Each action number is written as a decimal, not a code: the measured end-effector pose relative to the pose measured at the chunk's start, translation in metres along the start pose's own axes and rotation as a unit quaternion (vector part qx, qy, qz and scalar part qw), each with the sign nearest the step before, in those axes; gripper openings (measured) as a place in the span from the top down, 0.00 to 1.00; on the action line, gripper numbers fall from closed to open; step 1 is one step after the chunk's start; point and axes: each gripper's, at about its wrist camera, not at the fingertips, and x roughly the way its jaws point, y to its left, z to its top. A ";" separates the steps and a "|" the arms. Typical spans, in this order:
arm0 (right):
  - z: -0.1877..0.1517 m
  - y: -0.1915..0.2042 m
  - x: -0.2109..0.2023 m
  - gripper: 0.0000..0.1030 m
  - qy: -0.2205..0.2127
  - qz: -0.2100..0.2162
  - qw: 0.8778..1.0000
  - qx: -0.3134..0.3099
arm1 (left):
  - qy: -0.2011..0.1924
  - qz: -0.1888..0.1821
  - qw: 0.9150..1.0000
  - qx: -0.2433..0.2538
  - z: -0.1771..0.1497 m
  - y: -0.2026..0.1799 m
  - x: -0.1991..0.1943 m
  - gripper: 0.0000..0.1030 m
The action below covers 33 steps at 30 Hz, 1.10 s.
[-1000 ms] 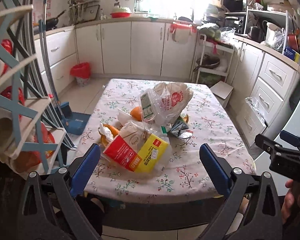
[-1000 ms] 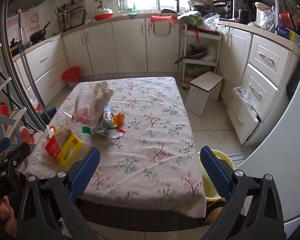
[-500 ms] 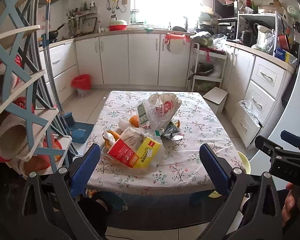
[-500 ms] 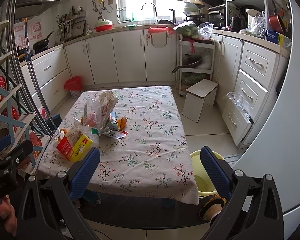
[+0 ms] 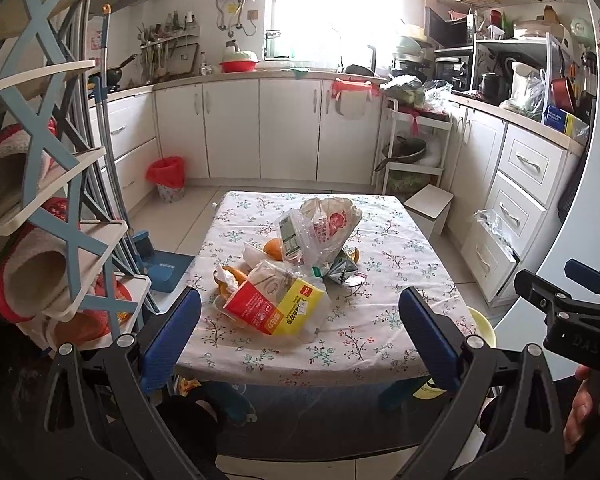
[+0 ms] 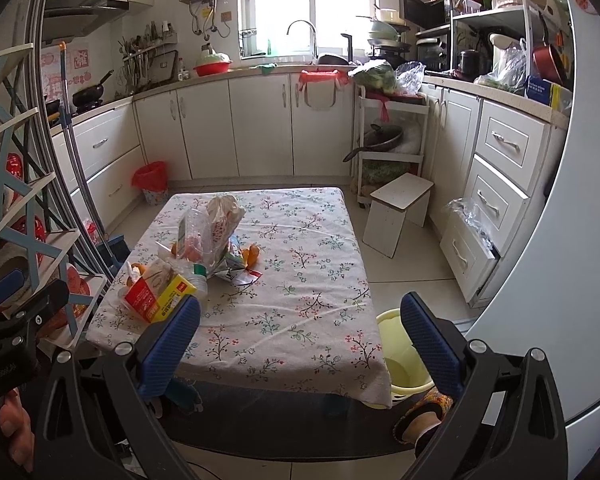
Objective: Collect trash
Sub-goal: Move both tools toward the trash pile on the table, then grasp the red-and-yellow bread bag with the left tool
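White kitchen cabinets ring a low table under a floral cloth, and we stand at its near edge with both tools raised and nothing in them. Our left gripper has its blue pads wide apart, and so does our right gripper; neither touches anything.

All the trash sits in one heap on the near left part of the table: a red and yellow package nearest us, a clear plastic bag standing behind it, orange peels tucked between them, crumpled tissue at the left, and a torn foil wrapper to the right. A yellow bin stands on the floor at the table's near right corner, well apart from the heap; a red-lined basket stands far left by the cabinets.

We judge the risks come from the heap itself. Its pieces overlap, so pulling one may drag or scatter its neighbours, and peels could roll off the near left edge. Thin film may slip from the pads, or a pinch may catch the cloth and tug everything. Carrying across to the bin invites drops.

Print on the package and on the bag's green and red labels is too small for us to read.
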 end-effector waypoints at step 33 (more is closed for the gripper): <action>-0.015 0.026 0.113 0.07 0.070 0.066 0.995 -0.030 | 0.101 0.037 0.993 0.057 -0.025 0.036 0.157 0.08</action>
